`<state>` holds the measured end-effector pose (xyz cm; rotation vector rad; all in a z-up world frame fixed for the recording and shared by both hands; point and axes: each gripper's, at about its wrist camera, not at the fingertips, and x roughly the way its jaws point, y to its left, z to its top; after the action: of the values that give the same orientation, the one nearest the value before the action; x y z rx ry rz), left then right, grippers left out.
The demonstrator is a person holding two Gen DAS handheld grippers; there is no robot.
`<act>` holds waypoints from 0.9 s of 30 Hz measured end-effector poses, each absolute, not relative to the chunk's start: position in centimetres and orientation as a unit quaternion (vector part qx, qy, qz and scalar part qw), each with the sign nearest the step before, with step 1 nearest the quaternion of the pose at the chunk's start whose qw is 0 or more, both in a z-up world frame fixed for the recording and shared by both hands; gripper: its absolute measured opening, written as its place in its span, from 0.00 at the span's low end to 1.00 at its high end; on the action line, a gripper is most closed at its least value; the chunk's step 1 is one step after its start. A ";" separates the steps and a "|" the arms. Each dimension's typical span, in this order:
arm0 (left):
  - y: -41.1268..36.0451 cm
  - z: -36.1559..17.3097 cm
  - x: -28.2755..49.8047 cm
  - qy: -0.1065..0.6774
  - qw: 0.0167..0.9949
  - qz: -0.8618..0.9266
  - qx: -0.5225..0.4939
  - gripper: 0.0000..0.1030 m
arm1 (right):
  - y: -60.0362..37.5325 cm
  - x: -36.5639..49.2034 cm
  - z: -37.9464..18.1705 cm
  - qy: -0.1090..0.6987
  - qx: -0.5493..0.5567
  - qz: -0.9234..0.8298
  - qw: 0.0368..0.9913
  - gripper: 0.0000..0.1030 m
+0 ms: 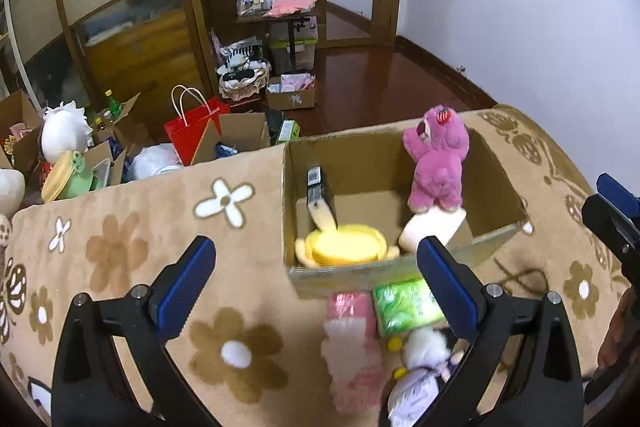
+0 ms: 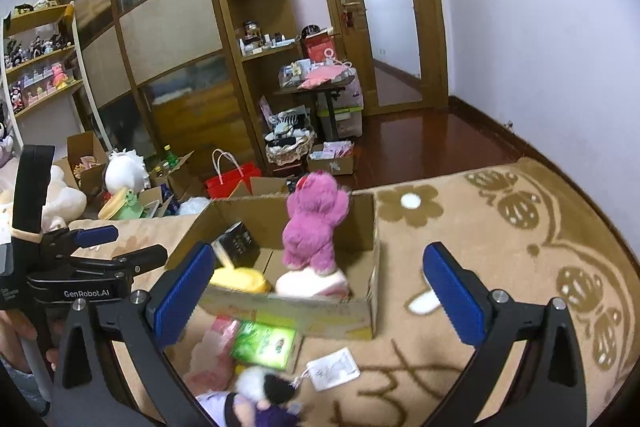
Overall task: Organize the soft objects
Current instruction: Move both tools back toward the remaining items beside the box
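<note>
With pink bear (image 1: 438, 157) standing in cardboard box (image 1: 496, 183) at frame centre, left gripper (image 1: 316, 279) and right gripper (image 2: 320, 283) both spread wide, empty. Between placements, judged; next: descend onto green packet (image 1: 404, 305) at lower centre.

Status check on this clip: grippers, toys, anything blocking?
Left gripper and right gripper open, empty. Pink bear upright in cardboard box. Green pack and plush toys lie before the box, unsorted.
</note>
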<state>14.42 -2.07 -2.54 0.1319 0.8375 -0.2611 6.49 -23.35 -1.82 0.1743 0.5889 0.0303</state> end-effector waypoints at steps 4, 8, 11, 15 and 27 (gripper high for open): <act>-1.6 -2.7 13.1 0.420 0.897 -0.122 0.069 0.97 | -22.0 5.2 -2.5 0.301 0.070 0.022 0.951 1.00; -1.1 -3.0 12.3 0.437 0.890 -0.116 0.066 0.97 | -21.1 4.1 -3.3 0.316 0.072 0.033 0.946 1.00; -0.7 -3.4 11.8 0.451 0.883 -0.113 0.064 0.97 | -20.3 3.5 -3.8 0.324 0.068 0.037 0.943 1.00; -0.6 -4.0 11.6 0.464 0.876 -0.110 0.069 0.97 | -19.3 3.1 -4.4 0.336 0.057 0.043 0.939 1.00; -1.4 -7.2 12.0 0.513 0.847 -0.111 0.082 0.97 | -18.2 3.2 -7.0 0.377 0.053 0.049 0.923 1.00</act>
<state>12.03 -1.35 -7.21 0.1738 1.0818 -0.2337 3.23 -18.15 -6.99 0.1082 0.7737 0.1014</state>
